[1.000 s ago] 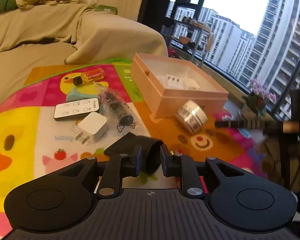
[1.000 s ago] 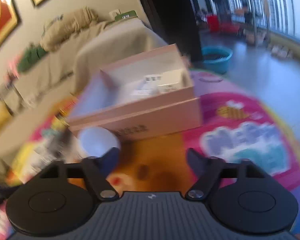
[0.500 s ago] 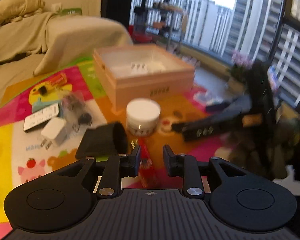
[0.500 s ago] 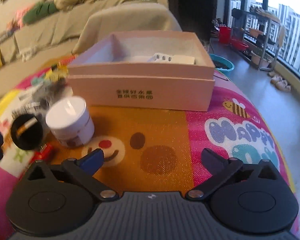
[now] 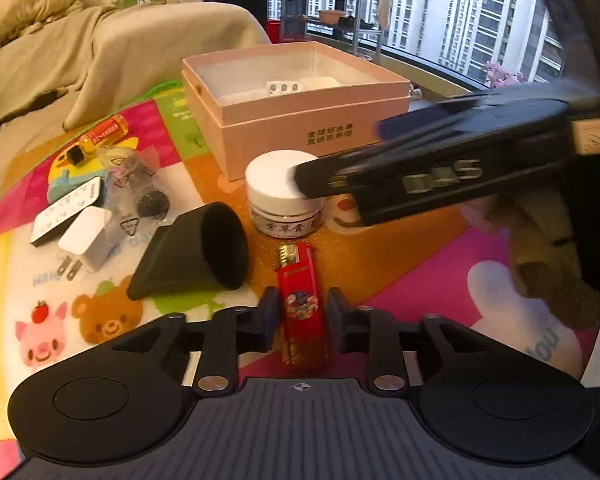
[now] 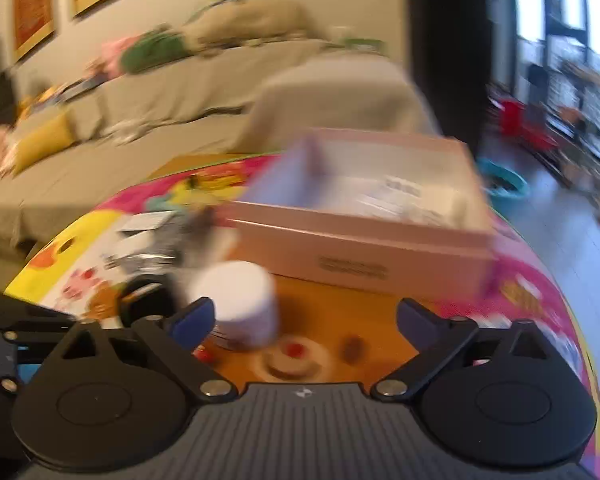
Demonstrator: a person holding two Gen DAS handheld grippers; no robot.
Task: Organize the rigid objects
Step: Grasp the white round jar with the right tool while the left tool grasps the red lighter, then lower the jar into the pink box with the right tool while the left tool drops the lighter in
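Observation:
A red lighter (image 5: pixel 300 300) lies on the colourful play mat (image 5: pixel 400 264), right between the fingers of my left gripper (image 5: pixel 302 312), which stand slightly apart on either side of it without clamping. A white round jar (image 5: pixel 282 194) stands ahead, before an open pink box (image 5: pixel 300 120). A black funnel-shaped nozzle (image 5: pixel 196 254) lies left of the lighter. My right gripper (image 6: pixel 305 318) is wide open and empty, reaching in above the jar (image 6: pixel 236 304); its body shows in the left wrist view (image 5: pixel 440 168). The right wrist view is blurred.
On the mat's left lie a white plug adapter (image 5: pixel 86 240), a small remote (image 5: pixel 66 210), a plastic bag with dark parts (image 5: pixel 140 188) and a small orange bottle (image 5: pixel 100 140). A beige covered sofa (image 5: pixel 60 68) stands behind. A window is at right.
My left gripper has moved forward and down so the red lighter now lies between its fingers. My right gripper has swung left towards the white jar, still open.

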